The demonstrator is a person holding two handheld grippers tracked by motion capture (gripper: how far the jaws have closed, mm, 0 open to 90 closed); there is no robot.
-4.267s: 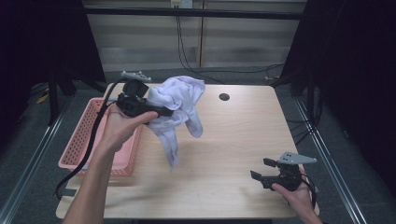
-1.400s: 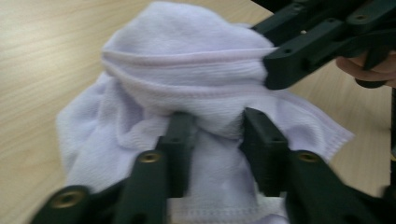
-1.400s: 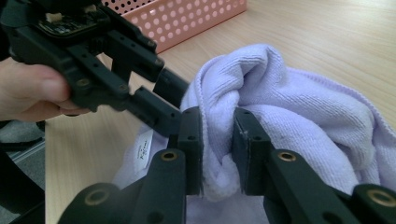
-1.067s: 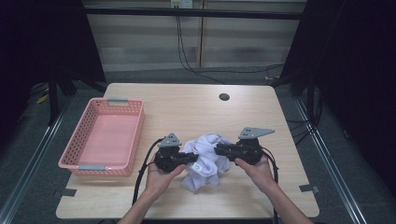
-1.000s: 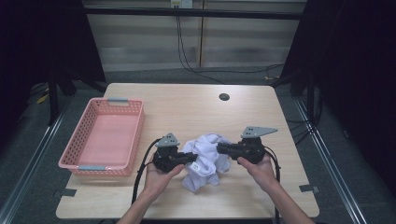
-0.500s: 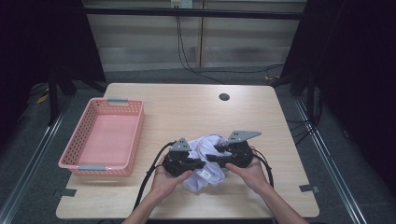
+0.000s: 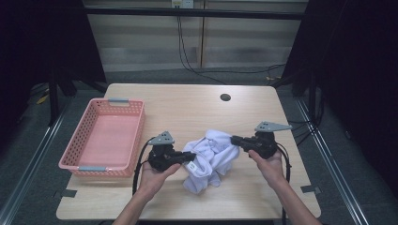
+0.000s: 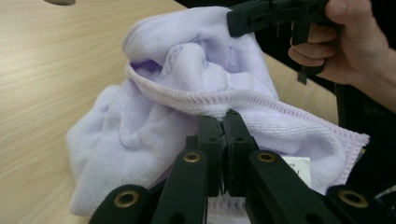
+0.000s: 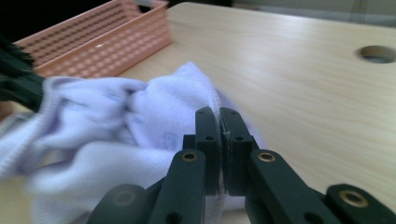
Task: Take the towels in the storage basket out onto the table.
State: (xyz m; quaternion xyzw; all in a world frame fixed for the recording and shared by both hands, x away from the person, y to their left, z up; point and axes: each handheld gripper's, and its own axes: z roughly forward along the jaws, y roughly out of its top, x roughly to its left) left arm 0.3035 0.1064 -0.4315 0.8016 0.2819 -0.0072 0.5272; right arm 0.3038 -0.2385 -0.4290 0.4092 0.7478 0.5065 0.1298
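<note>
- Dark curtains flank the workspace; a rectangular light wooden table (image 7: 187,112) fills the middle, and grey floor with metal rails shows along its left and right edges.
- A round cable hole (image 7: 225,97) sits near the far edge of the table, well apart from everything else.
- A pink perforated plastic basket (image 7: 119,140) stands at the left side of the table, its long wall running parallel to the left table edge.
- A crumpled pale lilac terry towel (image 7: 211,157) lies near the middle of the front half, between both grippers, with a bare strip of tabletop between it and the basket.
- The left gripper (image 7: 188,156) has its jaws pressed together on the stitched hem of the towel; in the left gripper view (image 8: 224,122) the hem runs across the closed tips, and a white label shows just beneath.
- The right gripper (image 7: 233,139) pinches the opposite, upper edge of the towel; its jaws have just been closing, and in the right gripper view (image 9: 218,122) the cloth edge sits between the tips.
- Bare wood extends behind the towel up to the far edge, and to the right of the right gripper.
- Cloth hangs down between the two grips, its lower bulk resting on the table.
</note>
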